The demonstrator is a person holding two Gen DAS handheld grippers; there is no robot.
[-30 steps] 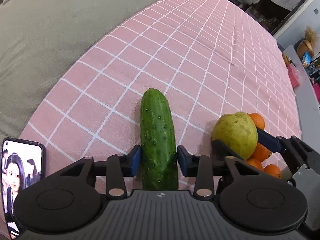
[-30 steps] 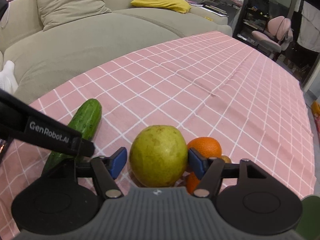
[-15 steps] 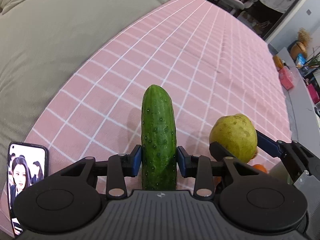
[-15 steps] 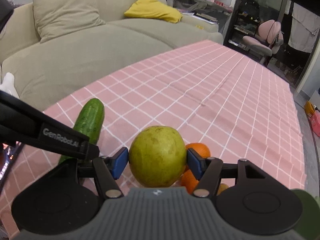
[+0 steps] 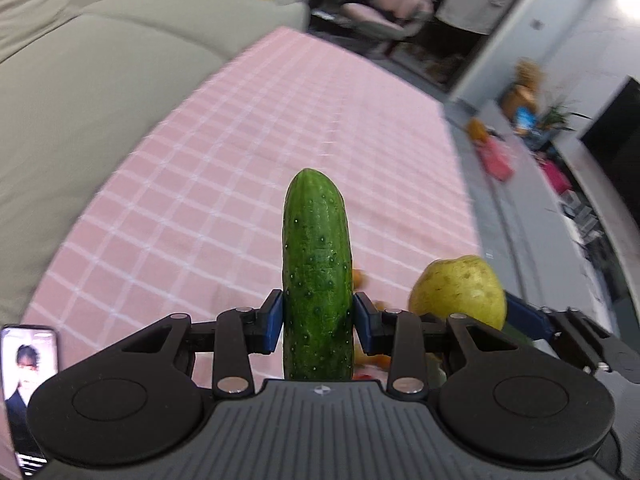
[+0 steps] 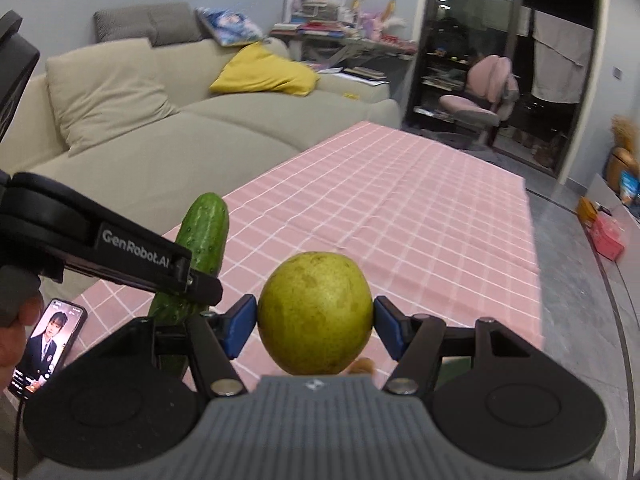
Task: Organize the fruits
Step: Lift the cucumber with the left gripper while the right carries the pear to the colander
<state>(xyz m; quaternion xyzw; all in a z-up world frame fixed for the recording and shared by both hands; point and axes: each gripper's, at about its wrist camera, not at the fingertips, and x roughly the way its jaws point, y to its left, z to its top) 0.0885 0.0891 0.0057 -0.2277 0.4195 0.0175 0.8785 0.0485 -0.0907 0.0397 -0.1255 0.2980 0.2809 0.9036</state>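
Here, left gripper (image 5: 317,325) jaws pinching cucumber (image 5: 316,264) midway, right gripper (image 6: 315,328) jaws clamping pear (image 6: 315,312) sides

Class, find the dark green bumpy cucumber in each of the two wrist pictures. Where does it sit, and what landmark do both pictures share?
Left wrist view: the dark green bumpy cucumber stands centre frame, clamped in the left tool.
Right wrist view: it is at left, partly behind the left tool's black arm.
Shared landmark: the yellow-green round pear, held in the right tool.
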